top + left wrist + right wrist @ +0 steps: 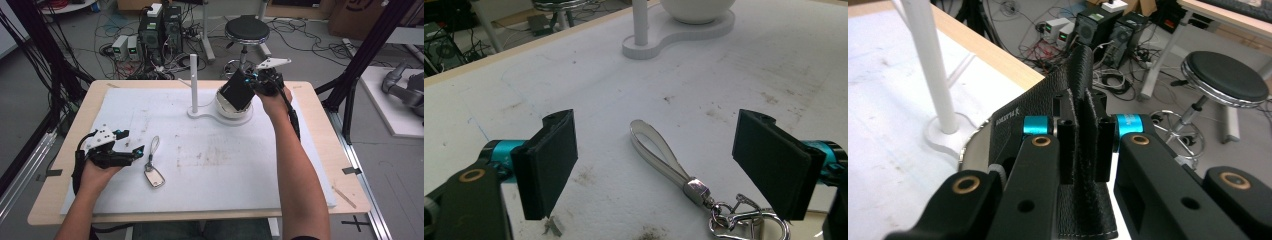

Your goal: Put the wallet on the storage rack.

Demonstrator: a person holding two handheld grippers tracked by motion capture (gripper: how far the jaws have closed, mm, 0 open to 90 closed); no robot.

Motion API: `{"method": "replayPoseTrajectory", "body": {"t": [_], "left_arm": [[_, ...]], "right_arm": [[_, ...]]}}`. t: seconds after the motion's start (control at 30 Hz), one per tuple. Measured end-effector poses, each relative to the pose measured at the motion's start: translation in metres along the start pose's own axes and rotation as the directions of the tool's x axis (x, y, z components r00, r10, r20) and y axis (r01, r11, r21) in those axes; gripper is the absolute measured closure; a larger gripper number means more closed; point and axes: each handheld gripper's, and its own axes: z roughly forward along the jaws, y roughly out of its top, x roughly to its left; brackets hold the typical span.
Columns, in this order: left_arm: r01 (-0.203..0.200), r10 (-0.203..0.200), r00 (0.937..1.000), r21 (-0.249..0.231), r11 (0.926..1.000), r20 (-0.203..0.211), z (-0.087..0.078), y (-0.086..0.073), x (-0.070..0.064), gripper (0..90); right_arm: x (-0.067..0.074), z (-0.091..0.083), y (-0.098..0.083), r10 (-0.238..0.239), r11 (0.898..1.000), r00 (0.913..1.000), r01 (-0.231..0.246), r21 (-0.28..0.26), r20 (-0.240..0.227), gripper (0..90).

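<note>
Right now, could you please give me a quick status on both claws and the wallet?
Right claw shut on wallet, held over bowl. Left claw open, resting by keychain. Post stands beside bowl.

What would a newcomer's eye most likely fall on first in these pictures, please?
Probably the black leather wallet, clamped in the right claw above the round white bowl at the table's far side. Next, the silver keyring with its pale loop strap lying on the white mat beside the open left claw.

black leather wallet (238,90), white stand (220,112), grey keychain strap (659,149), dirty white mat (210,160) on the tan desk (325,150).
</note>
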Motion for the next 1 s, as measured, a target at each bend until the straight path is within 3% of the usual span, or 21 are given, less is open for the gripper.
{"method": "replayPoseTrajectory", "body": {"t": [0.1, 0.17, 0.4, 0.6, 0.67, 0.7, 0.77, 0.87, 0.93, 1.0], "left_arm": [[-0.002, 0.002, 1.0, 0.0, 1.0, 0.002, 0.0, 0.0, 0.0, 18.1], [-0.004, 0.004, 1.0, 0.001, 1.0, 0.002, 0.0, 0.0, 0.0, 18.1], [-0.002, 0.002, 1.0, 0.0, 1.0, 0.004, 0.0, 0.0, -0.001, 18.1], [-0.005, 0.005, 1.0, -0.001, 1.0, 0.005, 0.0, 0.0, -0.001, 18.1], [-0.003, 0.003, 1.0, 0.0, 1.0, 0.007, 0.0, 0.0, -0.001, 18.1], [-0.004, 0.004, 1.0, 0.001, 1.0, 0.009, 0.001, 0.0, -0.001, 18.1], [-0.004, 0.004, 0.9999, 0.004, 1.0, 0.01, 0.001, 0.0, -0.001, 18.1], [-0.004, 0.004, 0.9999, 0.006, 1.0, 0.01, 0.002, -0.001, -0.001, 18.1], [-0.004, 0.004, 0.9999, 0.008, 1.0, 0.01, 0.002, 0.0, -0.001, 18.1], [-0.005, 0.005, 0.9999, 0.008, 1.0, 0.011, 0.003, 0.0, -0.002, 18.1]], "right_arm": [[0.0, 0.003, -0.001, 0.001, 1.0, 1.0, -0.001, 0.008, 0.006, 85.8], [0.002, 0.008, -0.003, -0.029, 0.999, 0.9992, 0.028, 0.024, 0.027, 85.7], [0.008, 0.016, -0.007, -0.031, 0.999, 0.9986, 0.03, 0.031, 0.043, 85.7], [0.015, 0.028, -0.012, -0.038, 0.997, 0.9989, 0.036, 0.062, 0.028, 84.8], [0.018, 0.032, -0.018, -0.034, 0.998, 0.9989, 0.032, 0.058, 0.032, 80.6], [0.018, 0.034, -0.023, 0.019, 0.997, 0.9993, -0.021, 0.069, 0.033, 66.7], [0.014, 0.033, -0.025, 0.074, 0.993, 0.9972, -0.075, 0.087, 0.014, 55.0], [0.012, 0.028, -0.025, 0.099, 0.99, 0.995, -0.1, 0.096, 0.014, 49.8], [0.011, 0.016, -0.024, 0.105, 0.99, 0.9943, -0.106, 0.095, 0.014, 41.1], [0.01, 0.007, -0.023, 0.102, 0.991, 0.9947, -0.102, 0.089, 0.013, 39.6]]}}
